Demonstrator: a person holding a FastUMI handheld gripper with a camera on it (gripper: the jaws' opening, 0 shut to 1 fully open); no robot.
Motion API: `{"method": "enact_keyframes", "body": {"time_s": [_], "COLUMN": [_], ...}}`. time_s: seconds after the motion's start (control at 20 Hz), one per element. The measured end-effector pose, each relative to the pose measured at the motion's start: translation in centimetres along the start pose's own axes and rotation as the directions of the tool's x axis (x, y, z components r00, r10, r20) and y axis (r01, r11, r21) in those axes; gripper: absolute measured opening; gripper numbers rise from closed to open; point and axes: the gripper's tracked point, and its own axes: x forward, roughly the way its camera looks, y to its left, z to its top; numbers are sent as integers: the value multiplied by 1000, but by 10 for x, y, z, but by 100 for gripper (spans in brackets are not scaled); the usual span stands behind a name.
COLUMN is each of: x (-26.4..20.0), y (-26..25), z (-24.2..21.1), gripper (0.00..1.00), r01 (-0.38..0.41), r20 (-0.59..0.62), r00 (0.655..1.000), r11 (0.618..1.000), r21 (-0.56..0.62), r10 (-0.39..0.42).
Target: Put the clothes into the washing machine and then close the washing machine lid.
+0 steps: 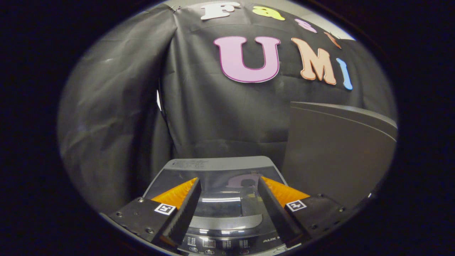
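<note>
1. Directly below and just ahead of the fingers sits one small grey top-loading washing machine (227, 227), seen from above and from its front side. Its dark, glossy, see-through lid (220, 185) appears to lie flat and closed over the tub, mirroring the wall behind it.
2. Along the machine's near edge, between the two fingers, runs one curved grey handle strip, and nearer still one dark control panel (217, 244) with a row of small buttons.
3. No clothes can be seen on or around the machine. Whether any lie inside cannot be told, since the lid's reflections hide the drum.
4. One gripper (229, 186) hangs over the machine. Its two fingers stand well apart, one to each side of the lid's middle, with nothing held between them.
5. To the right of the machine, close beside it, stands one large plain grey panel (337, 149) with a curved top edge; what it belongs to is unclear.
6. Behind everything hangs one black cloth wall (220, 117), creased and folded at the left.
7. Judged risk: if the lid is not fully seated, the task would be left unfinished. The smooth lid could also slip off the fingers if it must be raised again.
8. Judged risk: a careless descent could press the buttons on the panel, or knock the light machine out of place.
</note>
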Motion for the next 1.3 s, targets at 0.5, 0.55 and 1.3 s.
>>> {"method": "enact_keyframes", "body": {"time_s": [0.5, 0.55, 1.3], "x": [-109, -121, -249], "y": [-18, -23, -94], "z": [39, 42, 62], "gripper": [96, 97, 97], "r01": [-61, -57, -85], "r20": [86, 94, 294], "r00": [994, 994, 953], "r11": [998, 998, 995], "r21": [-2, -7, 55], "r10": [61, 58, 65]}}
